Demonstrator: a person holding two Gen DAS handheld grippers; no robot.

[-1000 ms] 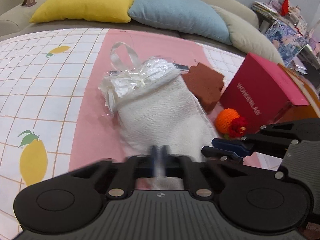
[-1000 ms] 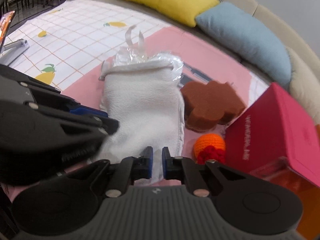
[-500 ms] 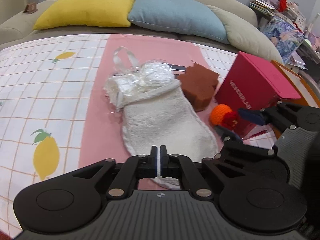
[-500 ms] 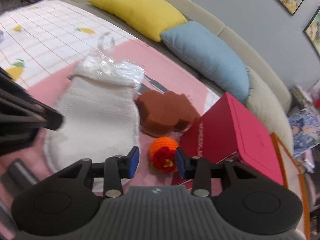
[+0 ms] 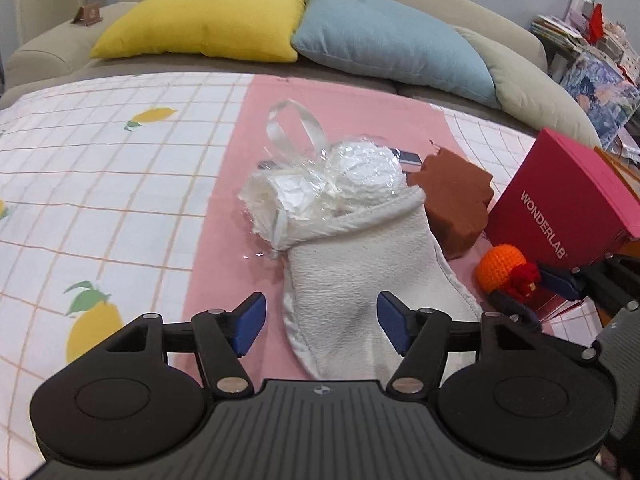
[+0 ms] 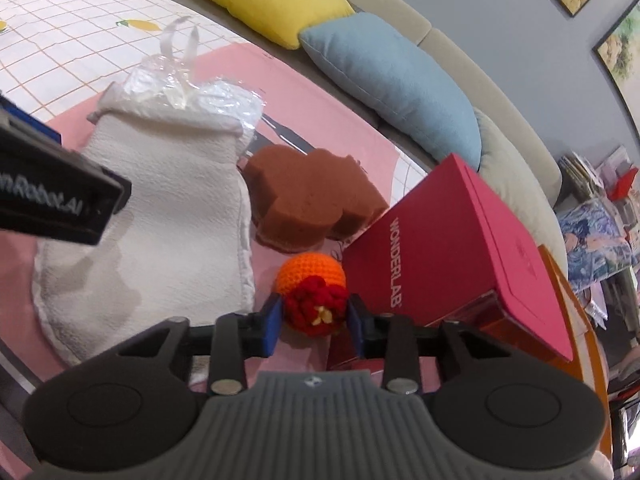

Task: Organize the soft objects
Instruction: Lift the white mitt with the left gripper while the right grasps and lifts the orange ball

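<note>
A white towel cloth lies on the pink strip of the tablecloth, partly over a clear plastic bag of white wadding. My left gripper is open above the cloth's near end, one finger on each side. A brown sponge lies right of the cloth. An orange crochet ball with a red flower sits in front of it. My right gripper is open around the red flower, pads close on both sides. The right gripper's fingertips show beside the ball in the left wrist view.
A pink box marked WONDERLAB stands just right of the ball, with an orange box edge behind it. Yellow, blue and beige cushions line the sofa at the back. The lemon-print tablecloth spreads to the left.
My left gripper has let go of the white cloth and opened wide. My right gripper has swung right, opened, and come down around the orange ball's red flower.
</note>
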